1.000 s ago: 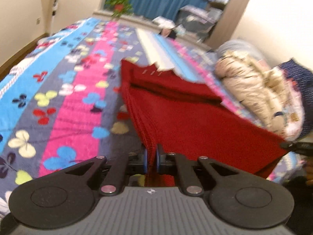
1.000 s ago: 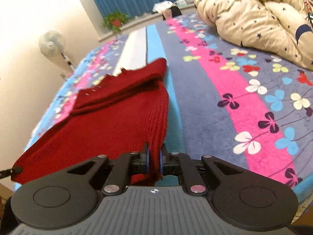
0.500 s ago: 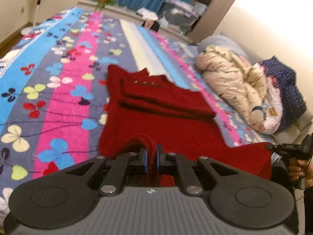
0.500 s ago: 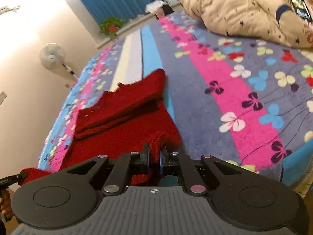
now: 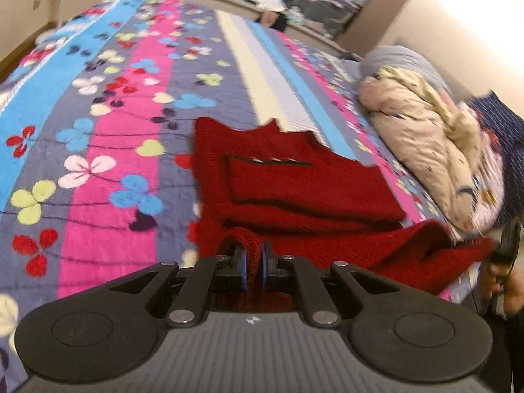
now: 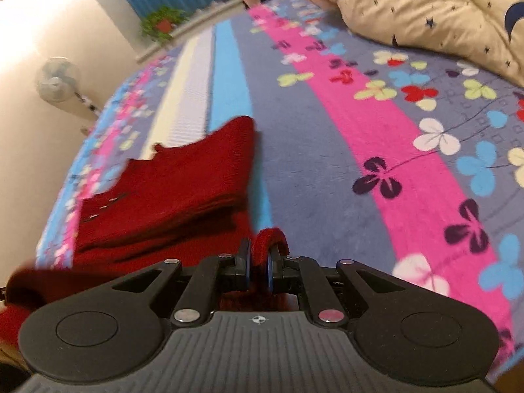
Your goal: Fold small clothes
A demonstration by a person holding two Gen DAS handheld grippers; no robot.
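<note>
A dark red knitted sweater (image 5: 294, 180) lies on the flowered bedspread (image 5: 108, 150), its sleeves folded across its body. My left gripper (image 5: 252, 262) is shut on the sweater's near hem at one corner. My right gripper (image 6: 259, 262) is shut on the hem at the other corner, and the sweater (image 6: 170, 193) stretches away to the left of it. The hem is lifted and curls over toward the body of the sweater. The right gripper also shows at the right edge of the left wrist view (image 5: 506, 245).
A cream star-print quilt (image 6: 425, 9) is heaped at the right side of the bed, also in the left wrist view (image 5: 432, 150), with a navy pillow (image 5: 504, 131) beside it. A standing fan (image 6: 59, 80) and a potted plant (image 6: 162, 23) stand beyond the bed.
Both grippers have carried the hem forward over the sweater toward its collar. The lower part, stretched flat a second ago, now bunches and curls close to the folded sleeves.
</note>
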